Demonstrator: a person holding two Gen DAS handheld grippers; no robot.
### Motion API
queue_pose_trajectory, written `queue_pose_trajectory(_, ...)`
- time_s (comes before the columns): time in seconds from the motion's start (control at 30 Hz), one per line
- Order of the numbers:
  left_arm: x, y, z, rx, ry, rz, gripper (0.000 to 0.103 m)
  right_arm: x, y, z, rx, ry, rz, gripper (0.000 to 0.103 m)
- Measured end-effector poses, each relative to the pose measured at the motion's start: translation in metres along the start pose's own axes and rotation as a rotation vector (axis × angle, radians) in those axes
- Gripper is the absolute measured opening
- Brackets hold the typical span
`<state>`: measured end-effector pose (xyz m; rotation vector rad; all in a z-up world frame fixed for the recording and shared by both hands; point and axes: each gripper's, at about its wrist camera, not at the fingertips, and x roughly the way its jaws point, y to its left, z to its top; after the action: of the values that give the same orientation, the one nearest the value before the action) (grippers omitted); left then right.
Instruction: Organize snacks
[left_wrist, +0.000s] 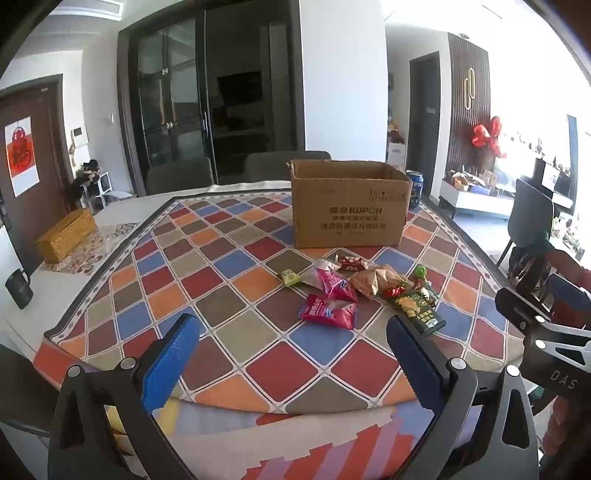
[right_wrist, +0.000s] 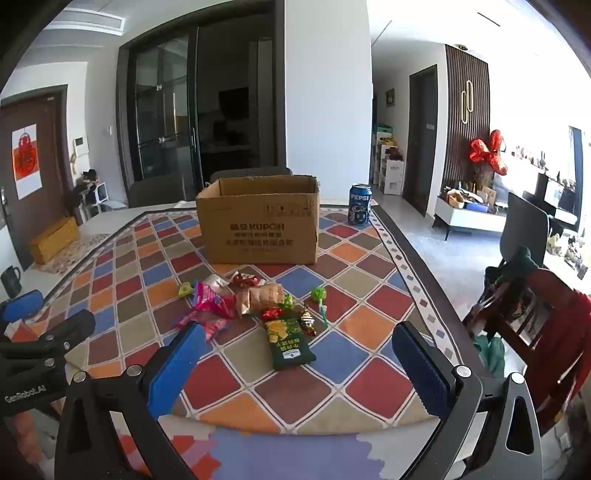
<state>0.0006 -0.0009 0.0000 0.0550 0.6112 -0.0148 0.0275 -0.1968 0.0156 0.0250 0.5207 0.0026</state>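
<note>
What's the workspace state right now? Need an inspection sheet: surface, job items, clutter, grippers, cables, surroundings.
Surface: table under a multicoloured diamond-pattern cloth.
Job's things: open cardboard box upright at the far side; loose snack pile in front of it, apart from it, including a dark green packet, pink packets, a brown paper packet and a green lollipop.
Clutter: Pepsi can upright, right of the box; golden box at the far left; dark mug at the left edge.
Grippers: left gripper open, empty; right gripper open, empty; both short of the snacks.
Cables: nothing seen.
Surroundings: chairs, dark glass doors, red wooden chair on the right.
</note>
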Motion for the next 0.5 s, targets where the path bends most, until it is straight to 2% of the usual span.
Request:
queue_pose_trajectory(0.1,0.0032,-0.0027,0.0061,0.003,0.003,-0.003,0.103,-0.0002,0.0008,-0.0001,-0.002,0.001,0.001,0.102)
queue_pose_trajectory(0.2,-0.0036,0.0001,0.005,-0.009,-0.028,-0.003,0.103,-0.0011,0.0007,-0.0002,-0.004,0.002,0.005,0.102)
queue_pose_trajectory(0.5,-0.001,0.0001,0.0025,-0.01,-0.026,-0.004,0.103,-0.0042,0.0047,-0.0015,-0.011,0.005,0.0,0.102)
